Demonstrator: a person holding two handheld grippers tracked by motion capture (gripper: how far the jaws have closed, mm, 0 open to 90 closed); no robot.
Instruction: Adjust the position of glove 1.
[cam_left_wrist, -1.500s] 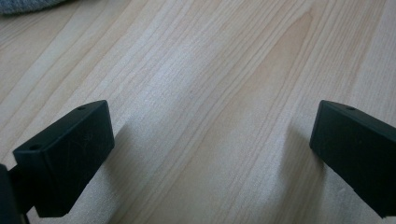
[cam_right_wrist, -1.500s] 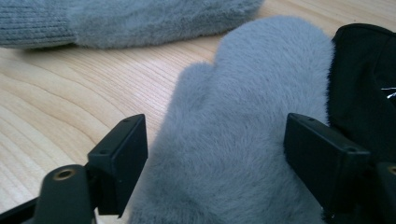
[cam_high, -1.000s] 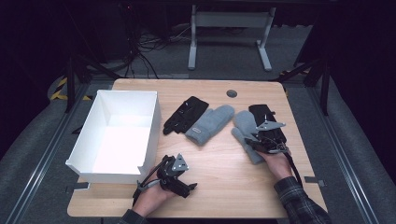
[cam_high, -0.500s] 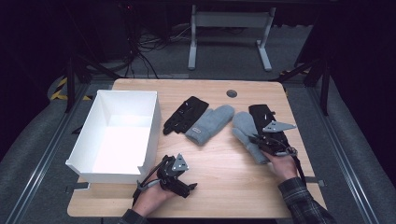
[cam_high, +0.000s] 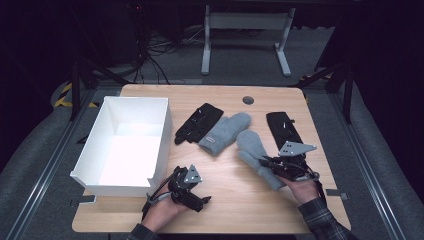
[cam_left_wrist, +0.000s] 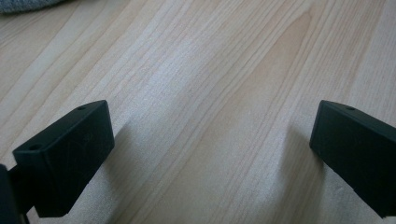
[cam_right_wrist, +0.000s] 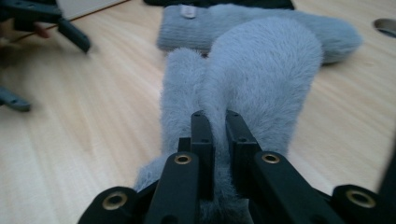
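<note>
On the counter's right side, the right tongs have just been closing and now pinch a fold of the grey mitten, which lies beside a second grey mitten. Near the white box, the left tongs rest wide open on bare wood, gripping nothing.

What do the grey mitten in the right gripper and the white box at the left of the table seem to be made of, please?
The grey mitten, pinched in the right gripper, looks like soft knitted wool or fleece: its surface is fuzzy with fine raised fibres. The white box seems to be thin matte cardboard or foam board, judging by its flat, plain walls; which one is unclear.
</note>
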